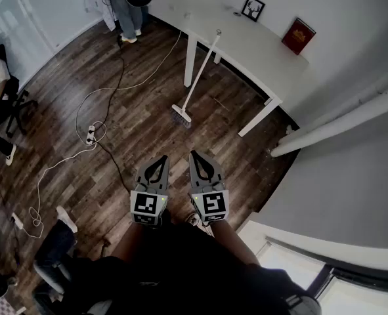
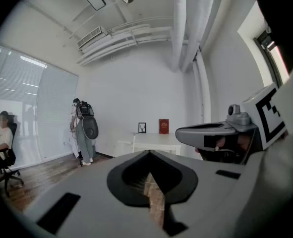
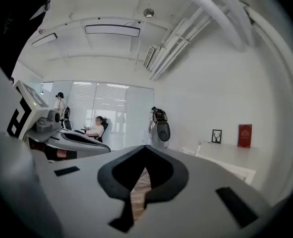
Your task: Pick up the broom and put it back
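In the head view, the broom [image 1: 199, 77] leans against the edge of the white tabletop [image 1: 246, 41]. Its bristles rest on the wooden floor [image 1: 148, 104] and its handle slants up to the table's rim. The left gripper [image 1: 162, 157] and right gripper [image 1: 197, 155] are held side by side near the person's body, well apart from the broom, so the step in hand is probably the approach. A cable [image 1: 88, 133] trails over the floor to the left, clear of the straight path.

The left gripper view shows the jaws closed with nothing between them, aimed slightly down toward the table.

The right gripper view shows the jaws also pressed together and empty, pointing level at the far wall, with the tabletop off to the right.

To do this well, the person should probably walk in first and open one gripper before arriving. The grip likely belongs on the slanted handle around mid-height, square across it, so the broom lifts without swinging or sliding along the rim.
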Tool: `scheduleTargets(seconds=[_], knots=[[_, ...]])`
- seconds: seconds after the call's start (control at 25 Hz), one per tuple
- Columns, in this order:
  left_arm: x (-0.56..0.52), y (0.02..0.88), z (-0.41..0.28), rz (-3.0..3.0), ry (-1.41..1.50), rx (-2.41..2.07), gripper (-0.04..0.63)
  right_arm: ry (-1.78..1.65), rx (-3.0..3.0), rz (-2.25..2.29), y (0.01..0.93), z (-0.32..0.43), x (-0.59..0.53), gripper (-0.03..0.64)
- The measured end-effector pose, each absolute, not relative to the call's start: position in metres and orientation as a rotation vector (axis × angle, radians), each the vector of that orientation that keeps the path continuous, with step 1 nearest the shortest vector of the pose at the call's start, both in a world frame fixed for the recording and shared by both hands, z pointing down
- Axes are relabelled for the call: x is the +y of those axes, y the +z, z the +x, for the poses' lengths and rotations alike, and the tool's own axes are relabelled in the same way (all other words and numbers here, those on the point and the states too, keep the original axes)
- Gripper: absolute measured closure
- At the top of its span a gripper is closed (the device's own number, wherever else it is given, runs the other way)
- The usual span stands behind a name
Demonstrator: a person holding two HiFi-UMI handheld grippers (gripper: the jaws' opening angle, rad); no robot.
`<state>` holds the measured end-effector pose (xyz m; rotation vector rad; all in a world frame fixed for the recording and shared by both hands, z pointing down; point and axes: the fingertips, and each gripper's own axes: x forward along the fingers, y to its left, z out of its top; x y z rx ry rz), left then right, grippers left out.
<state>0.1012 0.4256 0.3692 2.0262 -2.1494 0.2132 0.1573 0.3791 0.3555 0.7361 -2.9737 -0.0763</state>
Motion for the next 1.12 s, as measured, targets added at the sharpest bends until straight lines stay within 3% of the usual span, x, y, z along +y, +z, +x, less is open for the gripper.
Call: scheduleTargets(seconds=[1.12], knots=[[0.484,0.406,-0.129,1.796,0.215,-2.281,0.595,-0.095,-2.959,0.465,0.376,-0.078,0.417,0.595]])
